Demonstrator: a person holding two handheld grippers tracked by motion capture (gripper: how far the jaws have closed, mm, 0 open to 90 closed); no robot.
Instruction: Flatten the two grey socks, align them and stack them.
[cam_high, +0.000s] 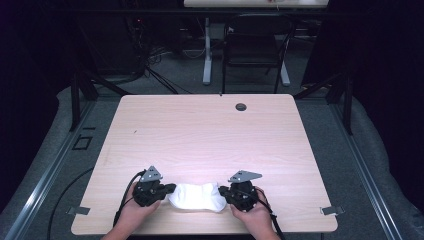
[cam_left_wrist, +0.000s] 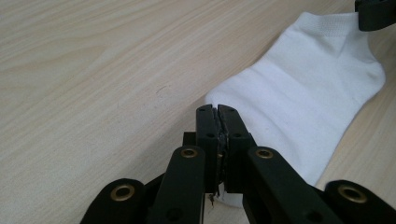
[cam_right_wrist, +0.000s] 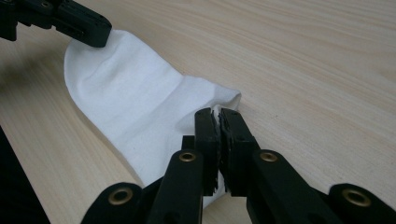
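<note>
sock (cam_high: 196, 196) at table (cam_high: 210, 130) near edge | left gripper (cam_left_wrist: 217, 112) and right gripper (cam_right_wrist: 218, 114) clenched on opposite sock ends | risk: thin pinch may slip when lifted

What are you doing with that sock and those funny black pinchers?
A person sits at a wooden table holding a black tool in each hand. The left tool is shut on one end of a white sock, and the right tool is shut on the other end. The sock lies flat near the person's edge of the table, stretched between the two tools.
</note>
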